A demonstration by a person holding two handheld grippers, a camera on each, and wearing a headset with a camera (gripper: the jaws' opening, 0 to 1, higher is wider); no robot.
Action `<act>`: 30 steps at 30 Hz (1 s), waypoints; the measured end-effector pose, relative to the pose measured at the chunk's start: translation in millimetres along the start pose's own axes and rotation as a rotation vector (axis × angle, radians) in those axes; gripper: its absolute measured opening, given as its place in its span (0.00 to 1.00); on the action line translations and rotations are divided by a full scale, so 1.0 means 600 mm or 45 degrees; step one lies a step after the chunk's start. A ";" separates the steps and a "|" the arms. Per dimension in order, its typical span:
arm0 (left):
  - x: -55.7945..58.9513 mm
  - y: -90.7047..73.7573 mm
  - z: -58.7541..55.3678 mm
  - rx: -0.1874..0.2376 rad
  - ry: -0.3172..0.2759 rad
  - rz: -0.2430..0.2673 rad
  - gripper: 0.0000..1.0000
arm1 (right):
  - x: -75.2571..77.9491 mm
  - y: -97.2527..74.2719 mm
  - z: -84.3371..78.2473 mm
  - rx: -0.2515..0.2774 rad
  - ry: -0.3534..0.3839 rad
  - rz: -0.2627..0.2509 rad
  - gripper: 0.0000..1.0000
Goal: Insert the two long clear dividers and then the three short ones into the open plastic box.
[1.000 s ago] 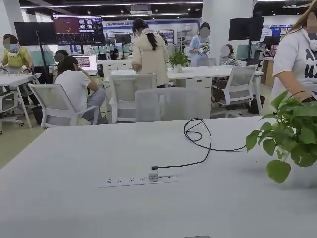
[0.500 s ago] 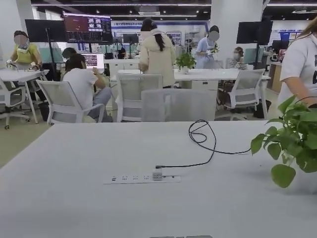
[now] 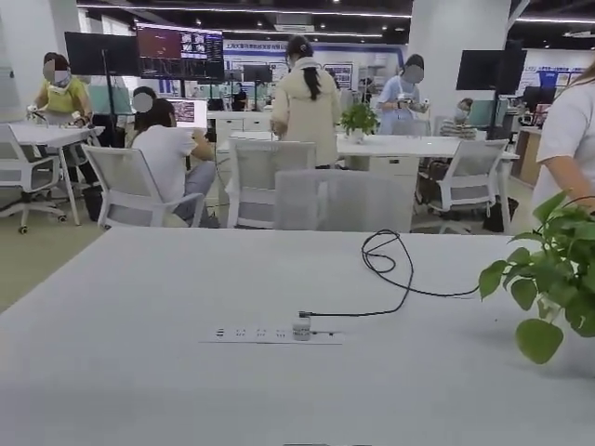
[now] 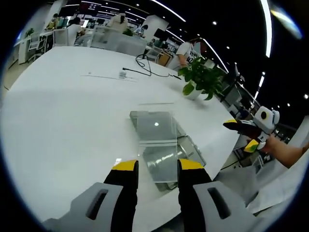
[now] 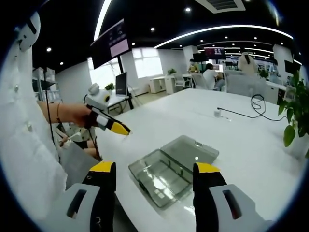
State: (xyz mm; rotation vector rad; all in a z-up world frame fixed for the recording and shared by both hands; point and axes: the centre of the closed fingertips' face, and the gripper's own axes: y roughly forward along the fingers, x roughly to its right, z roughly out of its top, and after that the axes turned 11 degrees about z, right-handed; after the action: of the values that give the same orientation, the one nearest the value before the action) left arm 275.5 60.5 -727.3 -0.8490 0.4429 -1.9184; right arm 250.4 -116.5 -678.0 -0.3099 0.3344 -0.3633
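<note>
The open clear plastic box (image 5: 193, 150) lies flat near the table's front edge, lid folded out beside the tray. My left gripper (image 4: 158, 165) is shut on a long clear divider (image 4: 155, 123), which stands up between its jaws just above the box (image 4: 192, 149). In the right gripper view the left gripper (image 5: 118, 128) hangs to the left of the box. My right gripper (image 5: 154, 167) is open wide over the near side of the box, with nothing between its fingers. In the left gripper view the right gripper (image 4: 240, 135) hovers off the table's right side.
A white power strip (image 3: 270, 334) with a plugged black cable (image 3: 390, 269) lies mid-table. A green potted plant (image 3: 548, 279) stands at the right. Behind the table (image 3: 139, 372) are several chairs, desks and people.
The head camera has swung a little, so the scene has shifted to the right. Nothing on the table has moved.
</note>
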 end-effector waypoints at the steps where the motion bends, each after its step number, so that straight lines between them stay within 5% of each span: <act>1: 0.007 0.000 0.002 0.010 -0.001 -0.014 0.30 | -0.001 0.003 0.004 0.006 0.010 -0.001 0.64; 19: 0.125 0.004 0.018 0.084 0.038 -0.199 0.30 | -0.028 0.076 0.080 0.154 0.170 -0.029 0.36; 30: 0.154 0.007 0.021 0.095 0.128 -0.219 0.30 | -0.029 0.095 0.072 0.142 0.261 -0.080 0.24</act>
State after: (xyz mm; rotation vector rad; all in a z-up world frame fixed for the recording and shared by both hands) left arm 259.3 -22.1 -686.6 -0.7650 0.3658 -2.1300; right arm 267.6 -48.8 -654.8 -0.1743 0.5045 -0.4755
